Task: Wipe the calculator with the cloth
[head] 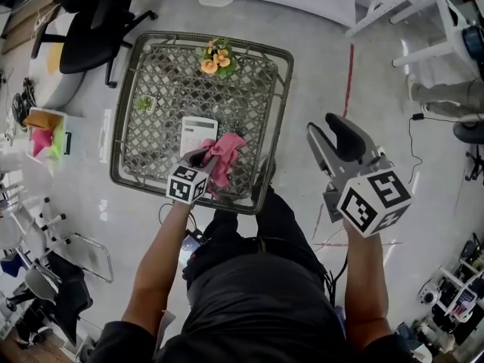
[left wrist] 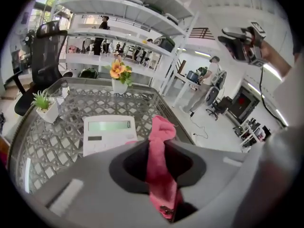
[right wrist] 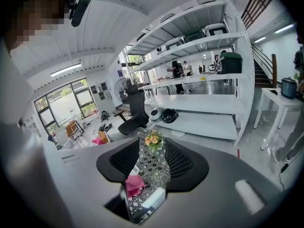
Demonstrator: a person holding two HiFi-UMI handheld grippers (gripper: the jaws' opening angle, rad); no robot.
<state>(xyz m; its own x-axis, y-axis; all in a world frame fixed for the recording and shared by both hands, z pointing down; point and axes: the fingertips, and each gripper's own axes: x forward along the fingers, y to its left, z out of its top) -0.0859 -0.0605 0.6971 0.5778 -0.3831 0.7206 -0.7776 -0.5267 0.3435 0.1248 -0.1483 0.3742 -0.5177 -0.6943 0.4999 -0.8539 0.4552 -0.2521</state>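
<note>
Left gripper point(left wrist: 156, 147) clamped on pink cloth point(left wrist: 161, 127) just beside calculator point(left wrist: 108, 133) on lattice table point(left wrist: 52, 144), right gripper point(right wrist: 153, 158) jaws apart, holding nothing

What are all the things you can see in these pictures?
table: one, grey lattice top, middle of the floor
calculator: one, white, on the table's near part
cloth: one, pink, pinched in the left tool, right of the calculator
flowers: one bunch, orange, in a white pot at the table's far edge
small plant: one, green, in a white pot on the table's left part
office chair: one, black, beyond the table's far left corner
shelves: one rack, white, in the background
left tool: one, grey, shut on the cloth
right tool: one, grey and black, open, empty, right of the table
</note>
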